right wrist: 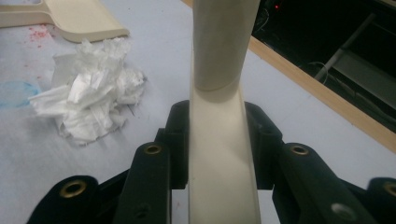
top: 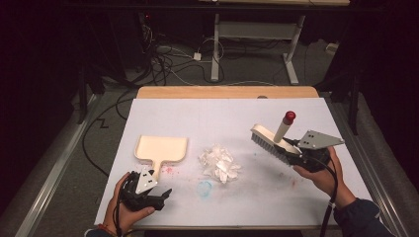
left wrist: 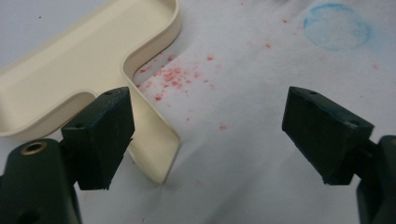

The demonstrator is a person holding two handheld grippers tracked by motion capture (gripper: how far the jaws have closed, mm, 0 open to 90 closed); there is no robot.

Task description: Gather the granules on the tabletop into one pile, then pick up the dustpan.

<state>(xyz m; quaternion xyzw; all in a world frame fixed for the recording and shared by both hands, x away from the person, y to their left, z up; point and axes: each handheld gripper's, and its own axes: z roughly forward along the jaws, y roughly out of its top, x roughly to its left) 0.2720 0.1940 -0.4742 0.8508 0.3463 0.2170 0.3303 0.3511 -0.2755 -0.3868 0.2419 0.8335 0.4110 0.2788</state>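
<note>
Dark room, white-covered table (top: 232, 113). Right gripper (top: 296, 154), at the right side, clamped narrow on the cream brush (top: 269, 140), held above the table. Left gripper (top: 158, 193), near left, jaws spread wide, holding nothing, just beside the cream dustpan (top: 162, 148) handle. Crumpled white paper (top: 220, 164) at centre, between the two grippers.
</note>
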